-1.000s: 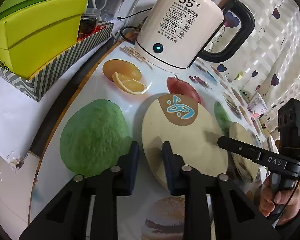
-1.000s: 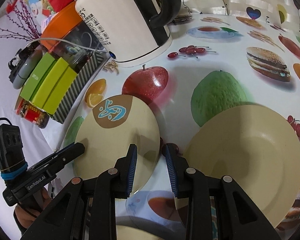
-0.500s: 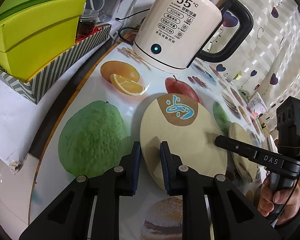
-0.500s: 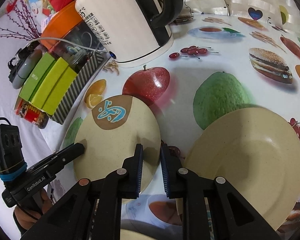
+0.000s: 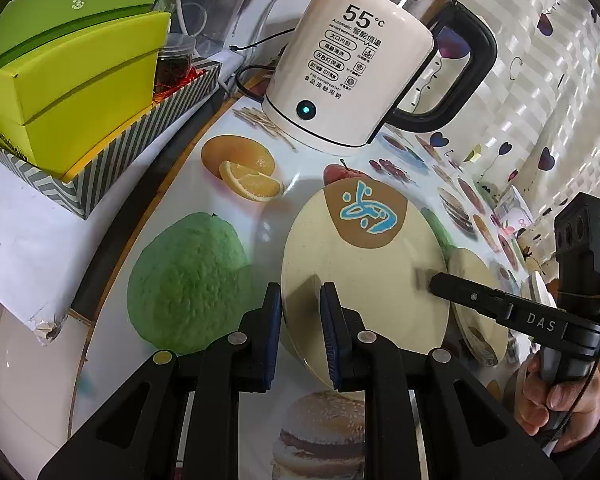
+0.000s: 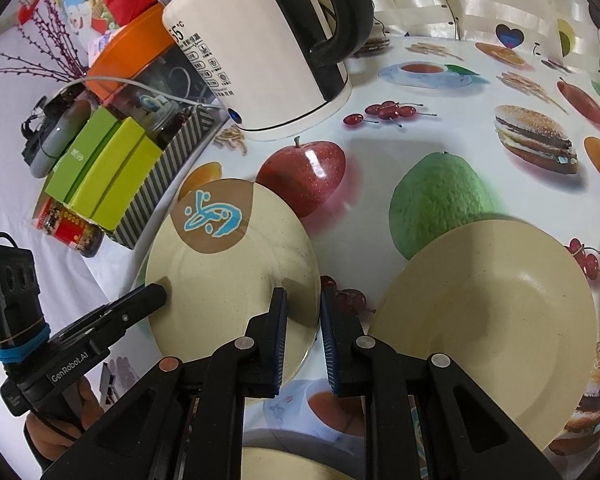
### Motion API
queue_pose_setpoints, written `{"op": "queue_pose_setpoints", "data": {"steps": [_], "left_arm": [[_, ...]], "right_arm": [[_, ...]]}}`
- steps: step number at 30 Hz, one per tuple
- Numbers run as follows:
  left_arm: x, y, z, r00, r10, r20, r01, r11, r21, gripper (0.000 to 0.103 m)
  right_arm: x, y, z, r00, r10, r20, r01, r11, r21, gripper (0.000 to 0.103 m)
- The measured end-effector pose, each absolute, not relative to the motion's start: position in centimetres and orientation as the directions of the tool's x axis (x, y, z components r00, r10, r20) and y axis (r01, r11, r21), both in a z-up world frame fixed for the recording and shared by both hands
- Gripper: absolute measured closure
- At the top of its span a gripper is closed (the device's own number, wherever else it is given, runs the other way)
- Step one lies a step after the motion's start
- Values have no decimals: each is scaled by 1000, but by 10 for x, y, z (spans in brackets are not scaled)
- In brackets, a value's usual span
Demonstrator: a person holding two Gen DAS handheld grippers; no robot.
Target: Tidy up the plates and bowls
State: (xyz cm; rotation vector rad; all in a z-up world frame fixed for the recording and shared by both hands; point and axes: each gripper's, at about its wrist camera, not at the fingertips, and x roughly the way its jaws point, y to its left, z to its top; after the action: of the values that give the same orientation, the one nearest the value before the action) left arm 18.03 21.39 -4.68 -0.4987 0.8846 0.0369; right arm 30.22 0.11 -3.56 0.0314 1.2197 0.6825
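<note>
A cream plate (image 5: 364,272) (image 6: 228,276) with a brown patch and a blue logo sits over the fruit-print tablecloth, and both grippers hold it. My left gripper (image 5: 300,308) is shut on its near left rim, with the rim pinched between the blue pads. My right gripper (image 6: 303,308) is shut on the opposite rim. Each wrist view shows the other gripper's tip on the plate: the right gripper (image 5: 434,280) and the left gripper (image 6: 158,294). A larger plain cream plate (image 6: 484,320) (image 5: 476,304) lies just right of the held one.
A white electric kettle (image 5: 348,64) (image 6: 260,48) stands behind the plates. A striped box (image 5: 100,168) of green cartons sits at the table's left edge. Another cream dish (image 6: 284,464) shows under the right gripper. A hand (image 5: 556,400) holds the right gripper's handle.
Both grippers' jaws have narrowed from a wider gap onto the logo plate's rim. The plate has shifted slightly toward the printed apple.
</note>
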Motion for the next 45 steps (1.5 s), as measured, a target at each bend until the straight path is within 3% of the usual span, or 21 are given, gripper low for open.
{"op": "queue_pose_setpoints", "data": {"steps": [17,45], "left_arm": [[173,216,-60,623,-192,-758,-245,872,-423,83],[152,194,-33,623,-188,-759,-230,884,-408,83]], "right_arm": [[298,2,-51,117,488,-865,-447,803,393,81],[281,-11,-20,162,479,-862,-454,812,366,85]]}}
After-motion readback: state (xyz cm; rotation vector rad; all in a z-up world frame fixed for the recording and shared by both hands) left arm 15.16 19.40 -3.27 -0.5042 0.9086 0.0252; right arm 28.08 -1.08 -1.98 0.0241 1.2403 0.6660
